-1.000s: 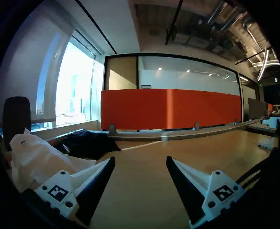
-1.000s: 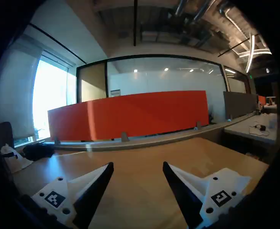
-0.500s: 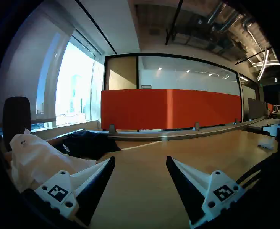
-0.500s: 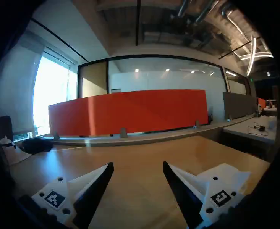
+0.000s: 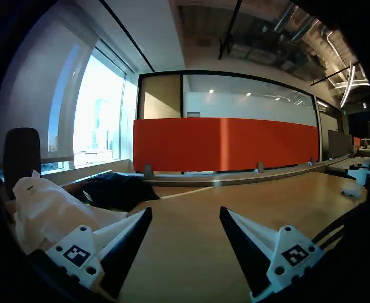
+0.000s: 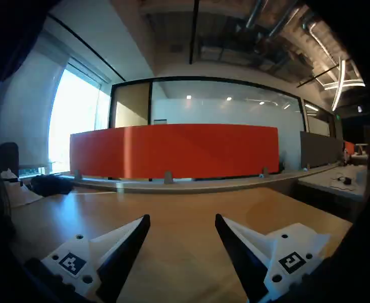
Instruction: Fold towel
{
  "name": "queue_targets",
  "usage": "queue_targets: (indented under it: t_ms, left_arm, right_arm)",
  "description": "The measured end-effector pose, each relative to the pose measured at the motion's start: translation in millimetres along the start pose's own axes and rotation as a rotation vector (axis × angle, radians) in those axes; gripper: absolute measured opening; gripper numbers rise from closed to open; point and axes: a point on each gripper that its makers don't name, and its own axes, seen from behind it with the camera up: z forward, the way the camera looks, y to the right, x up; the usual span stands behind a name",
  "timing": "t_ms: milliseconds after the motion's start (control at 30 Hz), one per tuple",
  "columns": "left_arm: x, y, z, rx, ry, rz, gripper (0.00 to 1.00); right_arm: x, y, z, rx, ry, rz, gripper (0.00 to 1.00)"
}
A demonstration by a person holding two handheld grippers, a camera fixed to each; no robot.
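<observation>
The fingers (image 5: 126,240) of the left gripper (image 5: 185,209) are held wide apart, and nothing is gripped between them; the wooden worktop (image 5: 185,262) is seen through the gap. A square black-and-white marker (image 5: 77,255) is carried on each finger's white base. The fingers (image 6: 121,247) of the right gripper (image 6: 182,216) are spread just as wide, over the same pale wood, and are likewise closed on nothing.

Just beside the left gripper's left finger, a white crumpled heap (image 5: 46,212) is seen lying at the worktop's edge; whether it is the towel cannot be told for certain. Behind it, and touching it or nearly so, a dark heap of cloth (image 5: 116,189) is spread on the wood. In the right gripper view both heaps are found far off at the left edge, the white one at (image 6: 14,191) and the dark one at (image 6: 51,184), well apart from the fingers.

A dark chair back (image 5: 21,151) is seen behind the white heap. Along the worktop's far edge an orange partition (image 5: 225,144) is mounted, with a glass wall (image 5: 245,98) behind it. A bright window (image 5: 96,126) is set at the left. In the right gripper view, a second desk (image 6: 336,182) is seen at the right, with small items too blurred to be named.
</observation>
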Motion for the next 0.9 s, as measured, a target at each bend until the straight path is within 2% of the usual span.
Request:
queue_targets:
  t_ms: [900]
  left_arm:
    - [-0.6,0.3,-0.2,0.0,0.0,0.0,0.99]
  right_arm:
    - [-0.8,-2.4,-4.1,0.002,0.003,-0.01,1.0]
